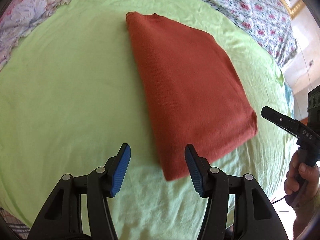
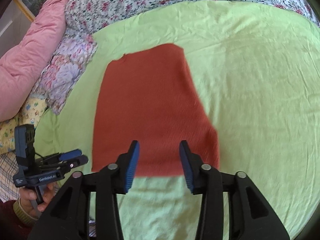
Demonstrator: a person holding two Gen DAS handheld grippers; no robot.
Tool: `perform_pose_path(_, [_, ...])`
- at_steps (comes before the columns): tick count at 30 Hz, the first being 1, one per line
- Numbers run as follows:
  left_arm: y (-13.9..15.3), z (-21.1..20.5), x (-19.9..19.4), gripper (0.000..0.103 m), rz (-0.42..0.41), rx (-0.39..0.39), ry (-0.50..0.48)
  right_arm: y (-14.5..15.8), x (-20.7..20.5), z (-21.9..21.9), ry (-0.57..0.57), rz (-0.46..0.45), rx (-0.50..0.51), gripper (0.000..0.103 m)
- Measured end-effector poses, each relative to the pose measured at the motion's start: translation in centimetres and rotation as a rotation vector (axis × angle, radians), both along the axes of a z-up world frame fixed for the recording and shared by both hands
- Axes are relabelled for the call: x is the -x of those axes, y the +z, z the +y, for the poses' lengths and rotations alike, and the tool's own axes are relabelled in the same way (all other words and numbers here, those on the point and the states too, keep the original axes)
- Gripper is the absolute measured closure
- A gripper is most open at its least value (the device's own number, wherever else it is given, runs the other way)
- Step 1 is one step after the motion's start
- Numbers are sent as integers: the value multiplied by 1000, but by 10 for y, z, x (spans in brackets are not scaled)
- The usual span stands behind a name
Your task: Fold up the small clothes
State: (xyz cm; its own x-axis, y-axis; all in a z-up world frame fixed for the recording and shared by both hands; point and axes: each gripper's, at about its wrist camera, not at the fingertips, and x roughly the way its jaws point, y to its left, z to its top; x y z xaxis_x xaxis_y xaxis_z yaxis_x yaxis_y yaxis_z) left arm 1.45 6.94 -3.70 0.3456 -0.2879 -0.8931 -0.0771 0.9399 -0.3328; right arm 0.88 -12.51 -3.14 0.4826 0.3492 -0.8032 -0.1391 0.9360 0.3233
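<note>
A rust-red knitted garment [image 2: 154, 108], folded into a flat rectangle, lies on the wrinkled lime-green sheet [image 2: 260, 100] straight ahead of the right gripper [image 2: 159, 166], whose blue ribbed pads [image 2: 132, 168] stand parted above the garment's near edge with nothing between them. The left gripper [image 1: 158, 172] hangs just short of the garment's near corner, its jaws likewise apart and empty. Floral bedding [image 2: 140, 2] lies beyond the sheet, with a pink quilted pillow [image 2: 38, 60] off to the right gripper's left.

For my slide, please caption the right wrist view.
Open right gripper above folded rust-red sweater on green sheet.
</note>
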Motion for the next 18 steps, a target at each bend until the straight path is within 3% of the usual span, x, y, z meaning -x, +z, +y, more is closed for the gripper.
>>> perform_pose_path(7, [-12,9,-49,45,40,24,85,-15,-67,-15,-20,27,-17,58])
perform_pose_path(12, [-29,9,-76,34,78,33,130,-35,-100,-16,10,63,-22,60])
perform_pose_path(13, [-31,8,-80,37,76,41,129,-38,-104,-18,5,71,-30,93])
perform_pose_path(14, [-28,7,-82,57,59,55,122,-38,-106,-19,5,65,-33,95])
perform_pose_path(15, [-24,3,-84,68,39,67,105,-35,-106,-20,5,48,-30,95])
perform_pose_path(18, [-22,-14,-89,67,29,-44,63,-29,-103,-23,10,12,-20,95])
